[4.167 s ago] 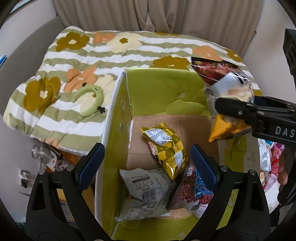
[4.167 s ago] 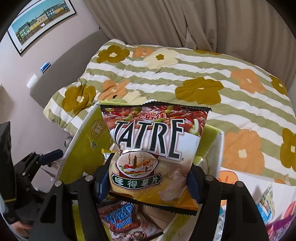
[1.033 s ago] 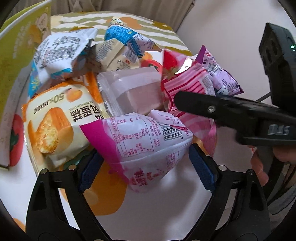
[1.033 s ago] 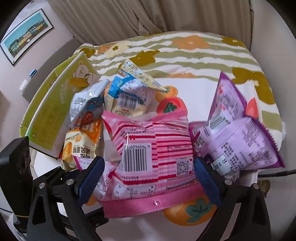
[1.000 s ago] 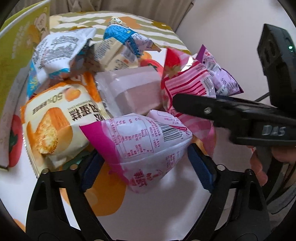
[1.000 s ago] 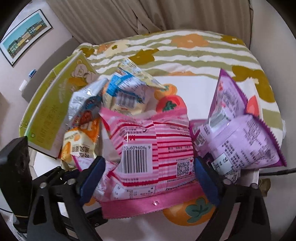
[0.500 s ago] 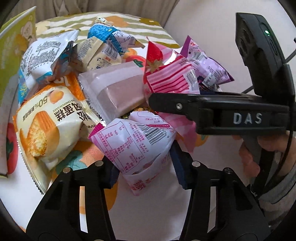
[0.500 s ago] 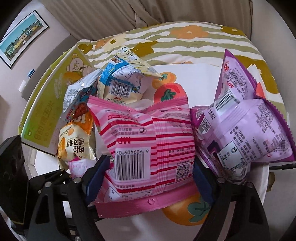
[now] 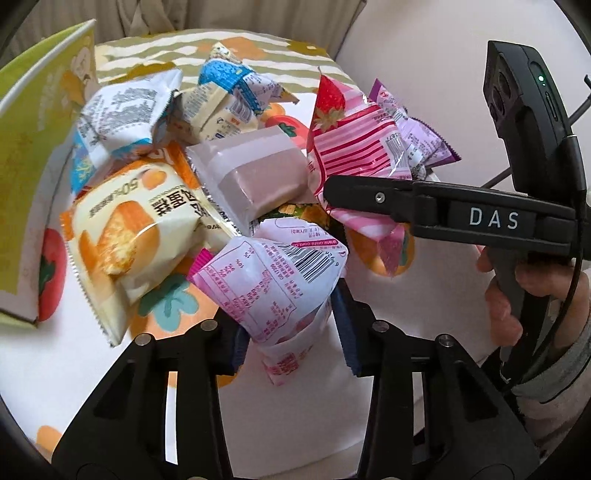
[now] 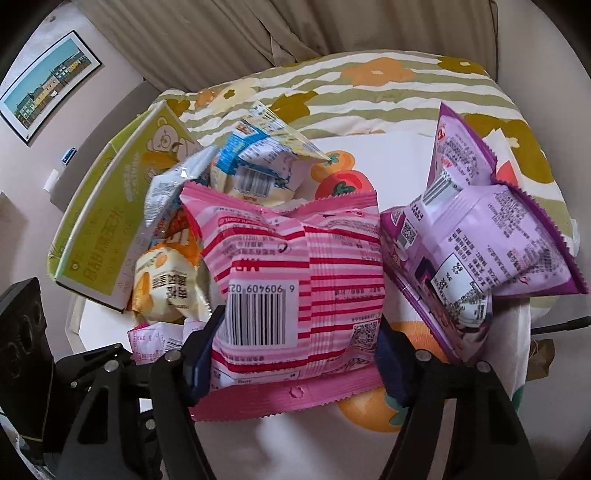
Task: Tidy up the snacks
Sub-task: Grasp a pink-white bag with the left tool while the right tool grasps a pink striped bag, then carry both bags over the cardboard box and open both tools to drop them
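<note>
Both snack bags are puffy, light, crinkly film, so pinching the lower body near the seam works. The left gripper point(image 9: 291, 339) has clenched the white-and-pink packet point(image 9: 273, 280), just lifting it off the pile on the surface point(image 9: 92, 369). The right gripper point(image 10: 295, 354) has been closing on the pink striped bag point(image 10: 295, 280); the fingers now touch its sides.

Framed picture point(image 10: 48, 86) of coloured houses under blue sky hangs on pale wall, upper left in right wrist view. Beige curtain point(image 10: 280, 27) falls behind bed. Quilt point(image 10: 388, 83) with green and white wavy stripes, orange and olive flowers, covers bed. White cloth point(image 9: 306, 406) printed with orange persimmons and red tomatoes lies in front of quilt. Small blue item point(image 10: 69, 154) sits on wall ledge, too small to identify.
</note>
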### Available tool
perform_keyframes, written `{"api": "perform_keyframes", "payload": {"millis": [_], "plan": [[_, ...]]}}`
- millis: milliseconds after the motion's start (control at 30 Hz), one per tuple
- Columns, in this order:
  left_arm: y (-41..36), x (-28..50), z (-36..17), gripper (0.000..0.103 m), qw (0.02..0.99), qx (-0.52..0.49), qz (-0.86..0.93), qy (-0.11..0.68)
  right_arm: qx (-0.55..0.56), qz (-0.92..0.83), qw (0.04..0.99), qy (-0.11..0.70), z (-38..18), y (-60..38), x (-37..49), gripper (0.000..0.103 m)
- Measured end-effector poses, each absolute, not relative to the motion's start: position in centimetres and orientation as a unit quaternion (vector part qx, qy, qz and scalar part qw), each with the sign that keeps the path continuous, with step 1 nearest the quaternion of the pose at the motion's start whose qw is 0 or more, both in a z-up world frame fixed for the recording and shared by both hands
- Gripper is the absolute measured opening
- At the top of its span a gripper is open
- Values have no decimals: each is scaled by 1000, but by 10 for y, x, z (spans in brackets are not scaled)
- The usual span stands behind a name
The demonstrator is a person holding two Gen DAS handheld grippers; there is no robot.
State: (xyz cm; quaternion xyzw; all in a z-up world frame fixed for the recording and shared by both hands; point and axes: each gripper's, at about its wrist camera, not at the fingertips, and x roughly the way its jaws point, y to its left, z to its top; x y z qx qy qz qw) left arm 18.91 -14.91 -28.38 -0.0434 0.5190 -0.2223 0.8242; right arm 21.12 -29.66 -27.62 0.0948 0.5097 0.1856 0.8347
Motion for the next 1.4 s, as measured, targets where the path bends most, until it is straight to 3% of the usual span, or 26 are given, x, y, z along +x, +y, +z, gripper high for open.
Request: {"api": "perform_keyframes", "payload": {"millis": [433, 833, 1400], "plan": [[-122, 159, -238, 33, 851, -55, -211, 478, 95, 193, 859, 464, -222, -300, 176, 67], [-92, 149, -146, 33, 899, -67, -167, 399, 95, 211, 884, 406, -151, -299, 150, 67], [52, 191, -89, 33, 922, -101, -92, 361, 54, 275, 890, 361, -90, -194, 187, 68]]}}
